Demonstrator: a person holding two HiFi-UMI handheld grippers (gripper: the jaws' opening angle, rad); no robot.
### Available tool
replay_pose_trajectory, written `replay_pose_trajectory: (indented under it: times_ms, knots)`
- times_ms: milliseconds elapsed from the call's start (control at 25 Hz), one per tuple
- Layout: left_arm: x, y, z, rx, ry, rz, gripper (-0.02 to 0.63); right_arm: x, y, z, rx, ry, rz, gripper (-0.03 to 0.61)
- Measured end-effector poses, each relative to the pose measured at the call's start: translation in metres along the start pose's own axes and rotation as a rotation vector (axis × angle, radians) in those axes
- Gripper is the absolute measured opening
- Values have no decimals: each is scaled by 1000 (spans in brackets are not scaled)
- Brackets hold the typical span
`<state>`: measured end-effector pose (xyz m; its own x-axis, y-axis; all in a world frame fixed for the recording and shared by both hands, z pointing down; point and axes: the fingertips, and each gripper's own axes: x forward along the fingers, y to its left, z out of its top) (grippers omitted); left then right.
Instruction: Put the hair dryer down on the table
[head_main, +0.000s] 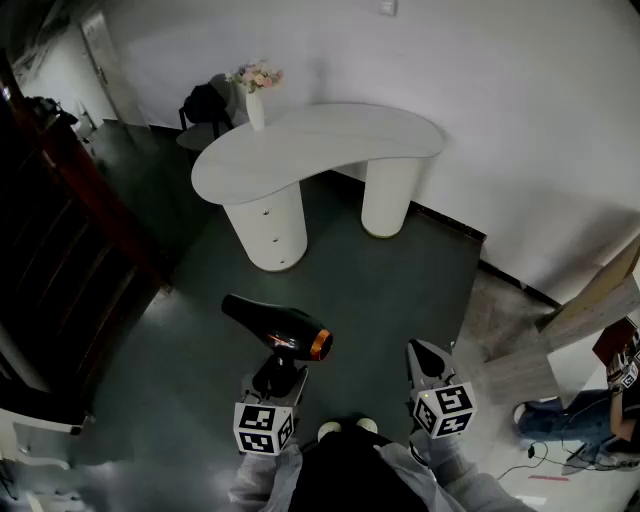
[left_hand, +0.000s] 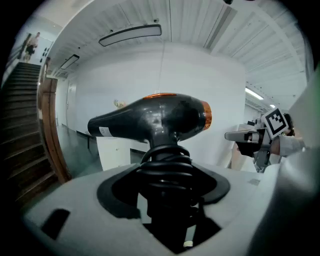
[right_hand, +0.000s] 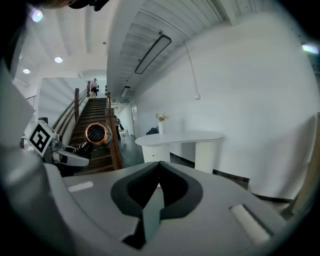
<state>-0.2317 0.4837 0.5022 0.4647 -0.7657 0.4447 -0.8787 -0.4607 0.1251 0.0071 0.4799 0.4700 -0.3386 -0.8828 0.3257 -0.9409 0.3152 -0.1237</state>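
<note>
Black plastic with a copper-orange band, the hair dryer (head_main: 279, 326) rides in the air over a dark green floor (head_main: 390, 290) in the head view. Its handle is clamped in the left gripper (head_main: 277, 376) and its nozzle points left. The right gripper (head_main: 422, 352) hangs beside it, touching nothing. A white kidney-shaped table on two round pedestals (head_main: 330, 135) stands well apart from both, against a white wall (head_main: 520, 120). A white vase of pale flowers (head_main: 255, 98) stands at the table's far left end. Dark wooden stairs (head_main: 55, 250) run along the left edge, and a person in jeans (head_main: 560, 420) sits at the lower right.

Seen from the left gripper view, the left gripper (left_hand: 165, 187) has its jaws closed on the handle and the black cord coiled round it. The hair dryer (left_hand: 155, 117) stands upright above them, with the right gripper (left_hand: 260, 137) off to the right. A long ceiling lamp (left_hand: 130, 35) runs overhead.

From the right gripper view, the right gripper (right_hand: 158, 172) has its jaws together with nothing between them. The table (right_hand: 180, 137) stands ahead by the wall, bare but for the vase (right_hand: 160, 126). The hair dryer (right_hand: 96, 134) shows end-on at the left in the left gripper (right_hand: 52, 147), before the stairs (right_hand: 97, 117).
</note>
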Motion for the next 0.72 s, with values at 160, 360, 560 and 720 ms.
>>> replay_pose_trajectory:
  times_ms: [160,360,560,720]
  knots:
    - [-9,-9,-11,-6,19,9,293,-16,0,-4,30,-15,15,9]
    - [-20,-24,-17,-9,17,30,295,-30,2,-5,35,-55,46,9]
    - [-19,-43,-20,-16,9,24,295,-37,-11,-12,52,-66,69,9]
    - [-13,-59,-23,-40,-7,15,295,-44,-25,-17,31,-79,78,9]
